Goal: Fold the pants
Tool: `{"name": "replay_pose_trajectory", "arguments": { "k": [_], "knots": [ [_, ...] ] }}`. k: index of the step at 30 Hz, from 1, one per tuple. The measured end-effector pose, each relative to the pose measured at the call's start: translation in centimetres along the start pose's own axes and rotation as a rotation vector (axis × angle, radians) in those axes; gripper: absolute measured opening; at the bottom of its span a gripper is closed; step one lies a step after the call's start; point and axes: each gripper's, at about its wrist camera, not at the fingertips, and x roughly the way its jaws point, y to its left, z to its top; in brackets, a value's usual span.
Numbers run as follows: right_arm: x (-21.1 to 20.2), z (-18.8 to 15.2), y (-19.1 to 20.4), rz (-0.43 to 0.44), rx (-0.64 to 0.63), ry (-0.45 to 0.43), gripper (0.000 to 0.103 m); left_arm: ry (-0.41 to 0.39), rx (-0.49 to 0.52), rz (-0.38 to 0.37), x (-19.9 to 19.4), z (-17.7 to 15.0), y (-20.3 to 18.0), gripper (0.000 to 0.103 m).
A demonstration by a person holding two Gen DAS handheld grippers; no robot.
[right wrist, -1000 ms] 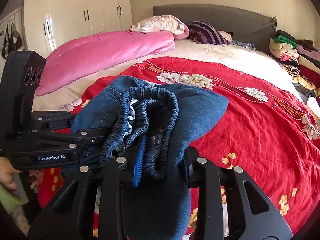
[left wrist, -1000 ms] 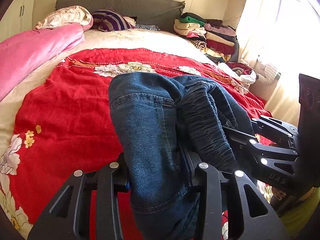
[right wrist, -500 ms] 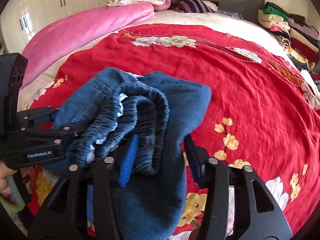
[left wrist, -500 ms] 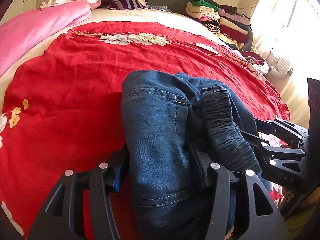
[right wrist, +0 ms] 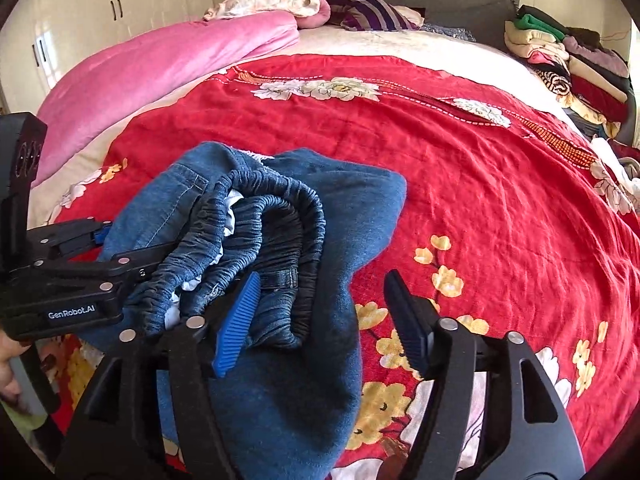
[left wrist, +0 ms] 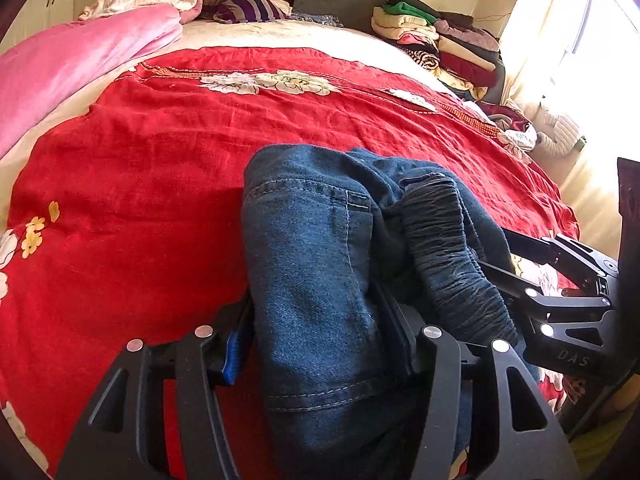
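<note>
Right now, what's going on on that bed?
A person with a hand-held gripper in each hand is folding a pair of blue jeans on the red floral bedspread. The folded bundle lies on the spread, elastic waistband on top. The right hand-held gripper has just been opening; its right pad stands clear of the denim. The left hand-held gripper has also loosened, with the jeans between its fingers. It looks like a release after setting them down.

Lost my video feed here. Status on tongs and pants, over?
Left tongs and right tongs just opened, released. Folded blue denim pants resting on red floral bedspread. Nothing in the way.
</note>
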Motion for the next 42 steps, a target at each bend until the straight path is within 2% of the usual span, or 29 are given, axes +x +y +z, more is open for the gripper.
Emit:
{"name": "replay_pose_trajectory", "arguments": {
  "k": [14, 17, 20, 23, 25, 29, 32, 42],
  "knots": [
    [-1.3, 0.3, -0.7, -0.032, 0.015, -0.035, 0.078, -0.02, -0.005, 0.0, -1.1, 0.1, 0.3, 0.066],
    [-1.7, 0.4, -0.8, -0.036, 0.019, -0.044, 0.081, -0.025, -0.007, 0.005, -1.4, 0.2, 0.3, 0.073],
    [-2.3, 0.6, -0.9, -0.036, 0.021, -0.058, 0.085, -0.032, -0.007, 0.01, -1.8, 0.2, 0.4, 0.074],
    [-2.9, 0.7, -1.1, -0.039, 0.028, -0.075, 0.088, -0.037, -0.01, 0.014, -2.3, 0.3, 0.4, 0.082],
    [-3.3, 0.8, -1.2, -0.041, 0.033, -0.085, 0.089, -0.043, -0.009, 0.016, -2.6, 0.4, 0.4, 0.083],
    [-4.6, 1.0, -1.5, -0.047, 0.045, -0.116, 0.092, -0.069, -0.009, 0.028, -3.9, 0.5, 0.2, 0.095],
    [-5.7, 1.0, -1.6, -0.046, 0.051, -0.144, 0.094, -0.084, -0.011, 0.04, -5.0, 0.5, 0.1, 0.098],
    [-9.6, 0.1, -1.0, -0.045, 0.046, -0.243, 0.094, -0.143, 0.015, 0.067, -8.7, -0.8, -0.8, 0.099]
  ]
}}
